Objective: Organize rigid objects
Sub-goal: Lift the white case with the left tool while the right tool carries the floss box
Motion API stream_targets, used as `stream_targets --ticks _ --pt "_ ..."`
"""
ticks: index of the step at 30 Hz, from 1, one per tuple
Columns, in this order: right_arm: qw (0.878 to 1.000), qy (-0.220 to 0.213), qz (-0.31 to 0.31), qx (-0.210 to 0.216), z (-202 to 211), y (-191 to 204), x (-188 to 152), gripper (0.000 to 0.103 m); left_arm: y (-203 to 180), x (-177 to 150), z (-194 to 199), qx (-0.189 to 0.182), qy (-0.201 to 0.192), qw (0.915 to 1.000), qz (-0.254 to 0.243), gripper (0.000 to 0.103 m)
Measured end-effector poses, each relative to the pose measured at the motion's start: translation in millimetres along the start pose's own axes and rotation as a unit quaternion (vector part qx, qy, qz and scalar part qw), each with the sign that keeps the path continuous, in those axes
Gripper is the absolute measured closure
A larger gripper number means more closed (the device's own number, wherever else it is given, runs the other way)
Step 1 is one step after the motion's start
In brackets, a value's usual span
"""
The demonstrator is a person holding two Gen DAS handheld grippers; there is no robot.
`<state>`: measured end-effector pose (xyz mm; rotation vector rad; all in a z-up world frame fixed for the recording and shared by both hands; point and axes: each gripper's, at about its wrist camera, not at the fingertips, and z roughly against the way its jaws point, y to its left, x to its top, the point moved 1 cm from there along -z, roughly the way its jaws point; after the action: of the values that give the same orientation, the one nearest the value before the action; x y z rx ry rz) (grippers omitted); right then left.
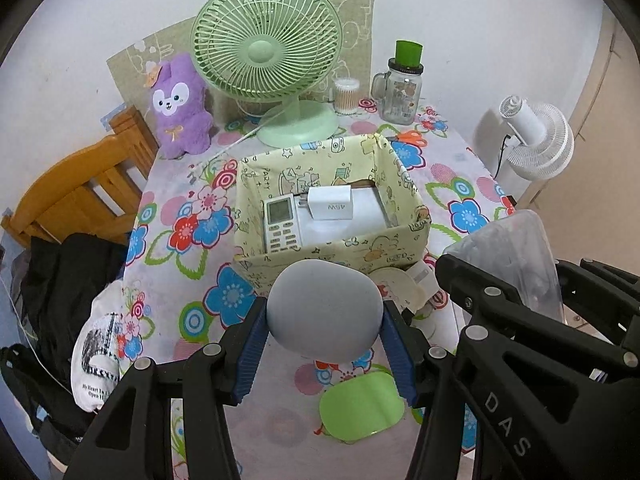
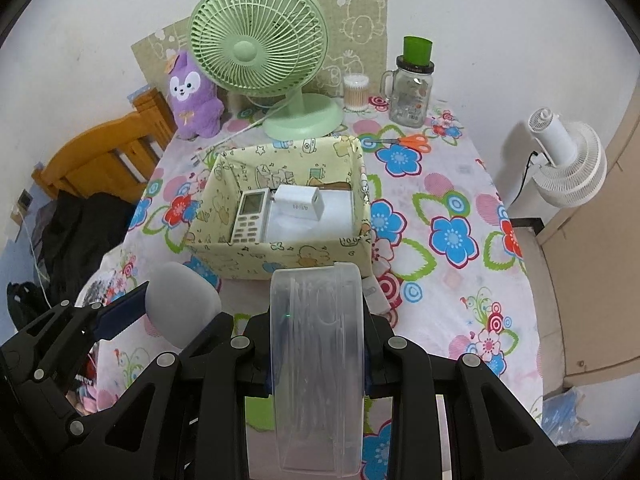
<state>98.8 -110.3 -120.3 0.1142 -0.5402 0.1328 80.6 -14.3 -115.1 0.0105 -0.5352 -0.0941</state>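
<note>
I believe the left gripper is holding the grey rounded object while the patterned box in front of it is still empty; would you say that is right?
Not quite: the patterned box is not empty. The left wrist view shows a white remote and a white charger inside. The left gripper does hold the grey rounded object.

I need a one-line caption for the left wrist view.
Left tool grips a grey rounded object before the patterned box.

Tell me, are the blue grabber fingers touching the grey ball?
Touching. The left wrist view shows both blue fingers pressed against the grey ball's sides.
</note>
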Motion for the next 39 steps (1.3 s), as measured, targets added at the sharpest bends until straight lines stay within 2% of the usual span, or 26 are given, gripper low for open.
stream_targets --ticks 9,24,39 --pt "1.0 -0.004 0.004 -0.008 -1 4 15 0.07 5 12 -2 -0.007 -0.006 1.0 0.004 0.046" --pt "0.999 0.003 0.034 0.014 -28 0 60 0.07 11 49 -24 0.014 -0.001 0.9993 0.034 0.046" --pt "0.999 0.017 0.043 0.017 -63 -10 94 0.07 12 79 -60 0.015 0.013 0.9986 0.049 0.046"
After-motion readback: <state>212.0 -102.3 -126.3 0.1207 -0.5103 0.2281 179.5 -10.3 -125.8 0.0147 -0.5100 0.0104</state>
